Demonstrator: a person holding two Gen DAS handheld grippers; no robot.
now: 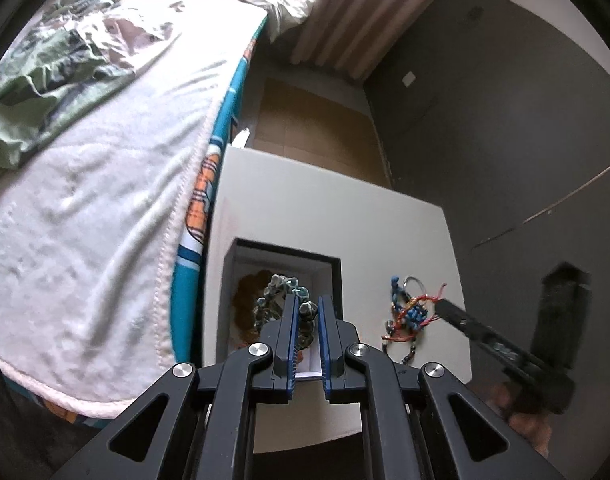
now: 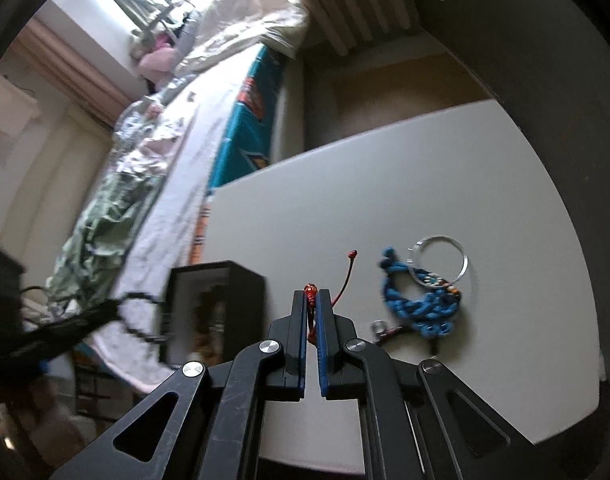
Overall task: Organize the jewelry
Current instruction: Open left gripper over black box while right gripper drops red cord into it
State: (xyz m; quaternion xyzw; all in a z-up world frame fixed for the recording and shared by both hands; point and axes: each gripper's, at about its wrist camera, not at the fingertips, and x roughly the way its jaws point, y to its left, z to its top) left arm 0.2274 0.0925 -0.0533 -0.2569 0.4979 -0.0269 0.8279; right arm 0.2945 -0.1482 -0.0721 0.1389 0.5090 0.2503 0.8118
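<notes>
Box (image 1: 229, 280) stands open at the left of the white counter (image 1: 325, 216), beside the bed (image 1: 85, 200). Your left tongs (image 1: 307, 306) hang over it, pinching a greenish knotted bracelet (image 1: 283, 284) that droops into the box. Judged soft and light: it will sag and snag, so let go low. To the right, your right tongs (image 2: 315, 300) are pressed onto a thin red cord (image 2: 347, 276). Judged limp and slippery: hold near the knot or bead. Farther right on the counter lie a blue braided piece (image 2: 421, 308), tangled with a metal ring (image 2: 463, 260); take the stiff ring by its rim, and expect the braid to drag along.
</notes>
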